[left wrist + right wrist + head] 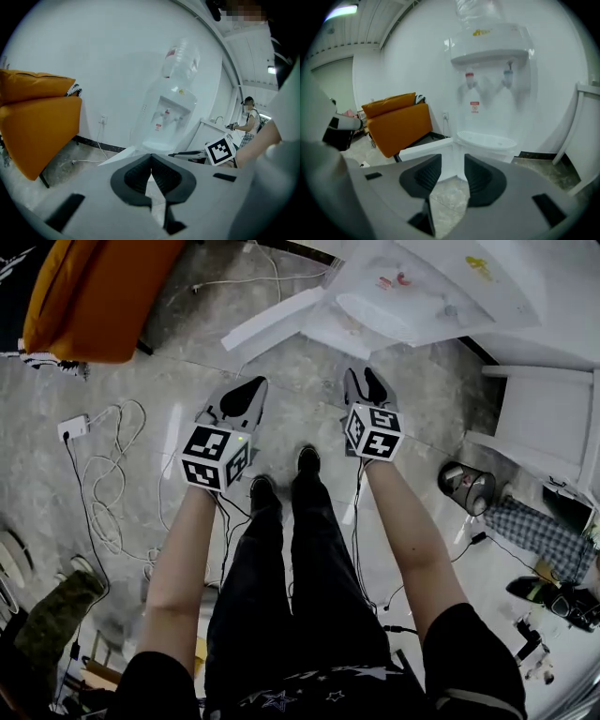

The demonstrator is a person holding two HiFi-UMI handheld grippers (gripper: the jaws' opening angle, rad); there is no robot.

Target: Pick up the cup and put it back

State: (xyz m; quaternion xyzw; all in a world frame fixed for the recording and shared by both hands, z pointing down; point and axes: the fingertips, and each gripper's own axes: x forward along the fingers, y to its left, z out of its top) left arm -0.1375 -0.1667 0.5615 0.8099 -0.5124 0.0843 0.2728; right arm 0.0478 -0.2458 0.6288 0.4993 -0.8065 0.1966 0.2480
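No cup shows in any view. A white water dispenser (403, 296) stands ahead of me, with its bottle (182, 58) on top, two taps (487, 79) and a drip tray (487, 139) below them. My left gripper (246, 392) is held out over the floor, short of the dispenser; in the left gripper view (151, 159) its jaw tips meet with nothing between them. To its right, my right gripper (367, 381) points at the dispenser's front. Its jaws (453, 164) stand apart and hold nothing.
An orange cushioned seat (94, 296) stands at the left by the wall. White cables (103, 474) and a power strip (73, 427) lie on the stone floor. A small bin (466, 488) and a white cabinet (553, 418) are at the right. Another person (248, 117) stands far right.
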